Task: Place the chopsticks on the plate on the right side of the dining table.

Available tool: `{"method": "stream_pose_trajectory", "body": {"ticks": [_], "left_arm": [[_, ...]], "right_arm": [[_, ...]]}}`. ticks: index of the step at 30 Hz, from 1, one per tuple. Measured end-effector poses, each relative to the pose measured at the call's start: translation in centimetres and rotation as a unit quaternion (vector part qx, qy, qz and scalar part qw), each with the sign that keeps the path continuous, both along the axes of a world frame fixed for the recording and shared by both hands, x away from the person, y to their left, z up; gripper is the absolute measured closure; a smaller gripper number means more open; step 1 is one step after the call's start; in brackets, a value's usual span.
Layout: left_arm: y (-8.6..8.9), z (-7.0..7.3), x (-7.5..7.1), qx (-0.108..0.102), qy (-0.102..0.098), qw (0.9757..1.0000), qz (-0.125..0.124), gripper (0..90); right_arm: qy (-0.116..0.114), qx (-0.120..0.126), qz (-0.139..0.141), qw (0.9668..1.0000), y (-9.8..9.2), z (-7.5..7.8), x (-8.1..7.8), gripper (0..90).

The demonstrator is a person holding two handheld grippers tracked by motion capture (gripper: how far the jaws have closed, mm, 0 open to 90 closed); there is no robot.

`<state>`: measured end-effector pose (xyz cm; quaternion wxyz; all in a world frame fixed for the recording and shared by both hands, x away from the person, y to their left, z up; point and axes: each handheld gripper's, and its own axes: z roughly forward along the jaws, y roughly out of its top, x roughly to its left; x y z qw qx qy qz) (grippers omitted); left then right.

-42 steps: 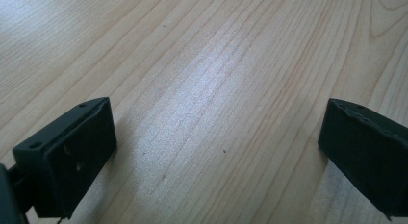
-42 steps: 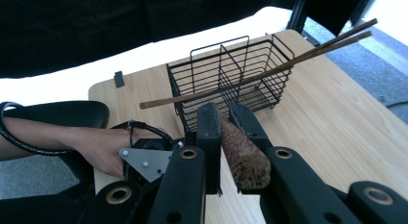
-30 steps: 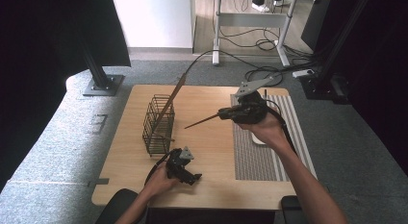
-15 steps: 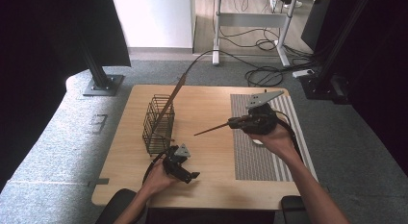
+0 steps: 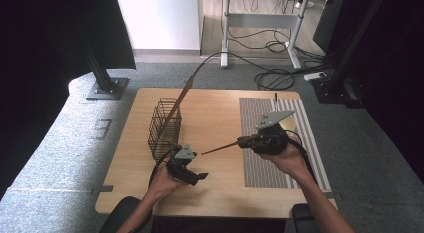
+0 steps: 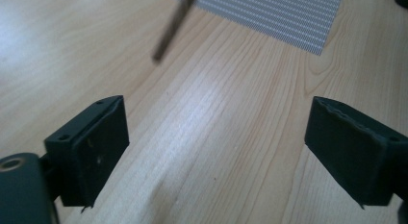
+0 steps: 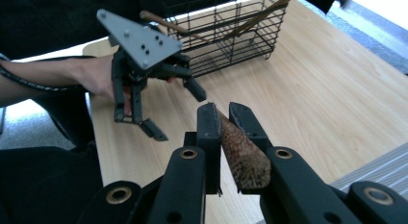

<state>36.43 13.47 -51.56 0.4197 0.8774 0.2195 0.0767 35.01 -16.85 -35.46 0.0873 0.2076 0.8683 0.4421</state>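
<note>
Right tongs: clamped on the thick end of a wooden stick, held off the table and aimed at the wire basket.
Left tongs: spread wide, nothing between them, jaws have just been closing a little.
Risk: the long stick's tip may snag the basket's wires or tip it over.
Second stick: leaning in the basket; possibly loose, hard to tell.
Table: slick wood, so a nudged basket would slide.

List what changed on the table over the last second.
The right gripper, shut on a brown stick, carried it toward the person. The left gripper has just been closing a little, nothing between its jaws. The wire basket and striped mat stayed put.
</note>
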Motion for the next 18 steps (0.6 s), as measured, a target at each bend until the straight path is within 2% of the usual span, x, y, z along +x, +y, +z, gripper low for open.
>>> {"method": "stream_pose_trajectory", "body": {"ticks": [3, 12, 17, 18], "left_arm": [[-0.1, 0.3, -0.1, -0.013, -0.004, 0.9999, -0.002, 12.7], [-0.4, 0.8, -0.5, -0.029, -0.018, 0.9993, -0.014, 22.9], [-0.4, 0.9, -0.6, -0.036, -0.024, 0.9989, -0.019, 32.3], [-0.3, 0.9, -0.7, -0.039, -0.028, 0.9987, -0.019, 36.5]], "right_arm": [[0.003, -0.001, 0.004, 1.0, 0.2, -0.4, -0.2, 82.6], [0.015, 0.003, 0.024, 0.9996, 1.2, -2.2, -0.9, 82.6], [0.02, 0.003, 0.035, 0.9992, 2.0, -3.0, -1.1, 82.6], [0.022, 0.005, 0.039, 0.999, 2.2, -3.2, -1.1, 82.6]]}}
